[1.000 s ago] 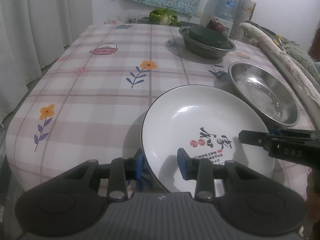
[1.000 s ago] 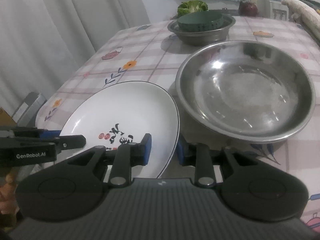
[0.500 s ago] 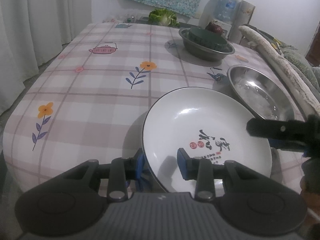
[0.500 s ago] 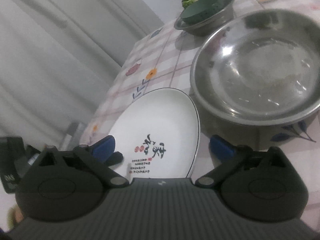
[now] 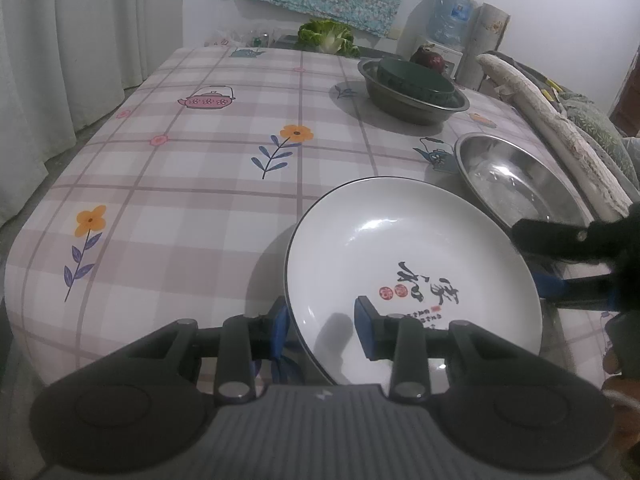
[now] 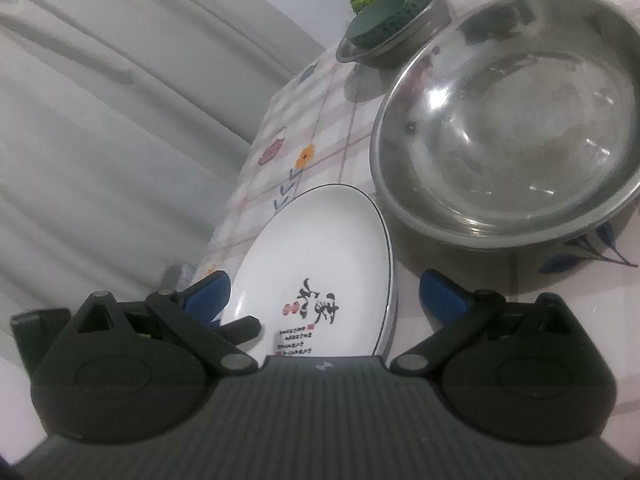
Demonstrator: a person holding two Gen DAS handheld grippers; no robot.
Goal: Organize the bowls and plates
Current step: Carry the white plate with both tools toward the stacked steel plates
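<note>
A white plate (image 5: 400,256) with black calligraphy and a dark rim lies near the table's front edge; it also shows in the right wrist view (image 6: 320,264). My left gripper (image 5: 322,324) is shut on the plate's near-left rim. My right gripper (image 6: 324,288) is open, its jaws spread wide either side of the plate's right rim, not touching it. An empty steel basin (image 5: 516,184) sits right of the plate, large in the right wrist view (image 6: 508,136). A grey bowl (image 5: 412,96) holding a dark green bowl (image 5: 416,76) stands farther back.
The table wears a pink plaid cloth (image 5: 200,168) with flower prints. White curtains (image 5: 60,60) hang at the left. A cabbage (image 5: 328,36), a water jug (image 5: 452,12) and a padded chair back (image 5: 552,120) lie beyond and right of the table.
My right gripper has let go of the plate's right rim, opened wide and tilted. My left gripper keeps its hold on the plate.
</note>
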